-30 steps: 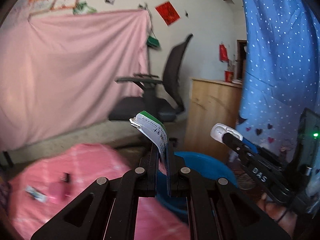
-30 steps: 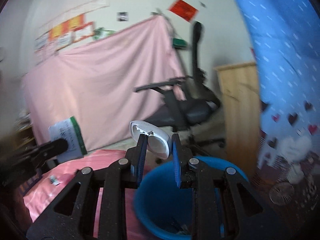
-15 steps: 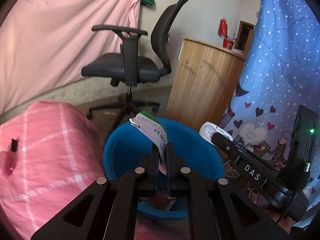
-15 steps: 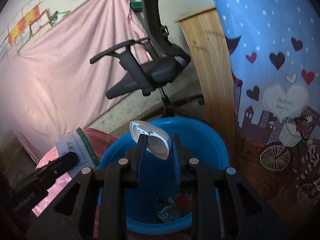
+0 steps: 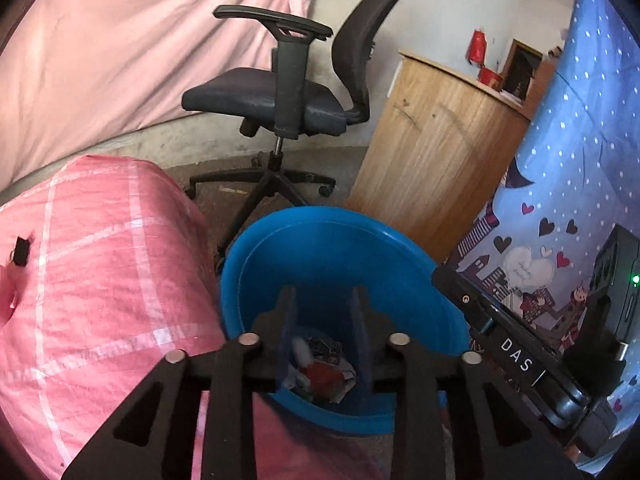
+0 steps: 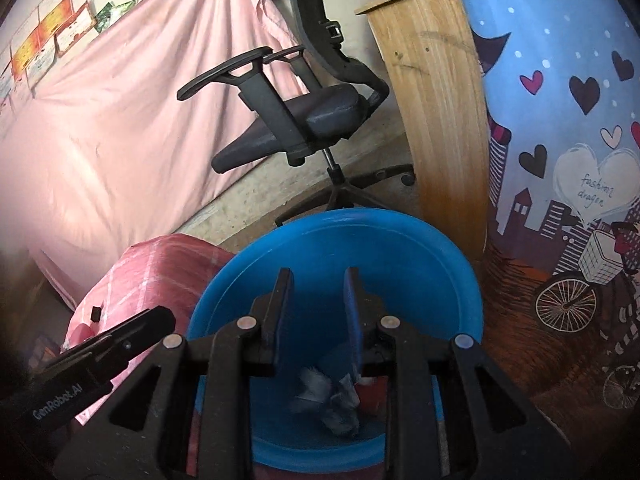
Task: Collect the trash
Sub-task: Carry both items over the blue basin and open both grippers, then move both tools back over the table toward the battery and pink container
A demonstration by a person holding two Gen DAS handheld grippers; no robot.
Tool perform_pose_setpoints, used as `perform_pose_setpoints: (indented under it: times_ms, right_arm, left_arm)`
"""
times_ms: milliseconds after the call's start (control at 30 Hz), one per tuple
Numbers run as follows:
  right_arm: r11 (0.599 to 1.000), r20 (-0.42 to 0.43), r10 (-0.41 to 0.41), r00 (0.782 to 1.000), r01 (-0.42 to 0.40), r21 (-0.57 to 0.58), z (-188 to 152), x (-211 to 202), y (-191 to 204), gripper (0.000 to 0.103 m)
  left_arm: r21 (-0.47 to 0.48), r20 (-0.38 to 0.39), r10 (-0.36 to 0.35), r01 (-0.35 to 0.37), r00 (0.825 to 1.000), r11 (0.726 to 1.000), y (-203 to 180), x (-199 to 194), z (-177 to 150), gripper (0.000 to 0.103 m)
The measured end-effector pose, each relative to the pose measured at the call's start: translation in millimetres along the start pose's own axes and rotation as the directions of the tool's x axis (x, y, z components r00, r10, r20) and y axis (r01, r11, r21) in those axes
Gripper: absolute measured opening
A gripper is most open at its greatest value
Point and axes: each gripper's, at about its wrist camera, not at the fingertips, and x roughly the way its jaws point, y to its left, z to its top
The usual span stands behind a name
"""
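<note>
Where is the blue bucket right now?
The blue bucket sits on the floor directly below both open tongs in both wrist views, between the pink checked bag on its left and the wooden cabinet behind it, with trash at its bottom.

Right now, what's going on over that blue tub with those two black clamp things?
A person is collecting trash with a handheld gripper in each hand. Both grippers hang over the blue tub, which stands on the floor beside a pink-covered table. The left gripper has just been opening its jaws, and nothing is between them now. The right gripper also stands open and empty. Crumpled wrappers and scraps lie at the bottom of the tub.
</note>
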Motion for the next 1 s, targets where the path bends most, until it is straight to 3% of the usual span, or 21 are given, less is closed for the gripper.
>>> perform_pose_setpoints:
  times_ms: [333,533,767,1000]
  right_arm:
    - [0.999,0.09,0.035,0.995,-0.031,-0.038,7.0,-12.3,15.4,0.052]
    - [0.994,0.167,0.07,0.983,-0.056,-0.09,10.0,-25.5,35.8,0.055]
    - [0.983,0.25,0.134,0.959,-0.095,-0.16,7.9,-41.6,67.4,0.066]
    - [0.966,0.307,0.201,0.93,-0.137,-0.217,5.6,-52.4,98.5,0.094]
  left_arm:
    - [-0.029,0.087,0.045,-0.043,0.995,0.999,15.1,-27.0,4.0,0.03]
    - [-0.034,0.182,0.1,-0.095,0.978,0.995,29.0,-58.1,4.5,0.034]
    - [-0.078,0.293,0.184,-0.168,0.938,0.983,54.5,-101.0,0.1,0.042]
    - [-0.122,0.383,0.291,-0.264,0.877,0.957,78.7,-142.1,-14.3,0.055]
